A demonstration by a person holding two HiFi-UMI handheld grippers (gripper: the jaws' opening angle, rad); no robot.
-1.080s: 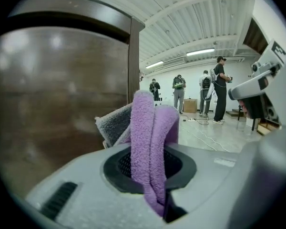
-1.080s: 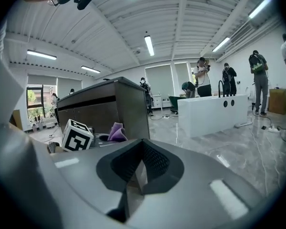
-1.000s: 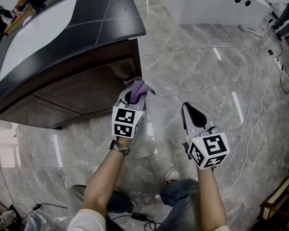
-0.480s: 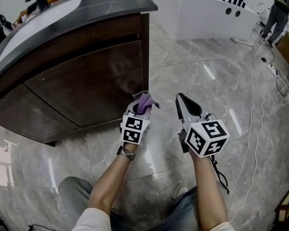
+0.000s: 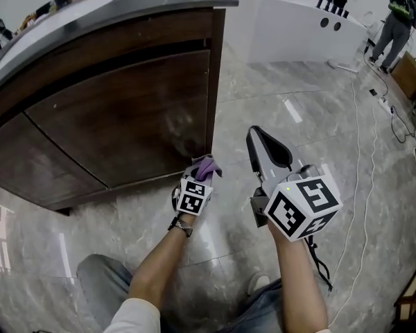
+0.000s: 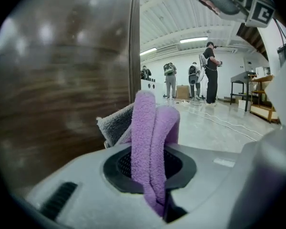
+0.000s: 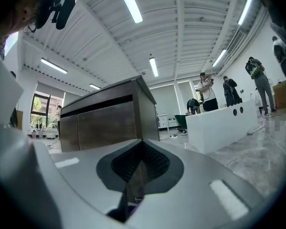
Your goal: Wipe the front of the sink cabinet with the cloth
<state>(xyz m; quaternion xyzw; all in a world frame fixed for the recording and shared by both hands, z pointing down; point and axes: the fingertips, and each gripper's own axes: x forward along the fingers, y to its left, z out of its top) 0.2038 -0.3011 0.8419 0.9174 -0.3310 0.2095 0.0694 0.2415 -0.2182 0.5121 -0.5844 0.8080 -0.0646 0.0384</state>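
There, the left gripper clamps the fluffy purple-and-grey cloth low at frame centre, beside the dark wooden sink cabinet, poised for rubbing; the right gripper, pinched empty, hangs aside.

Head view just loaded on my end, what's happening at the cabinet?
A person holds two grippers. The left gripper has its jaws shut on a purple cloth at the lower right corner of the sink cabinet front; contact is unclear. The right gripper, jaws together and empty, hovers beside it over the floor.
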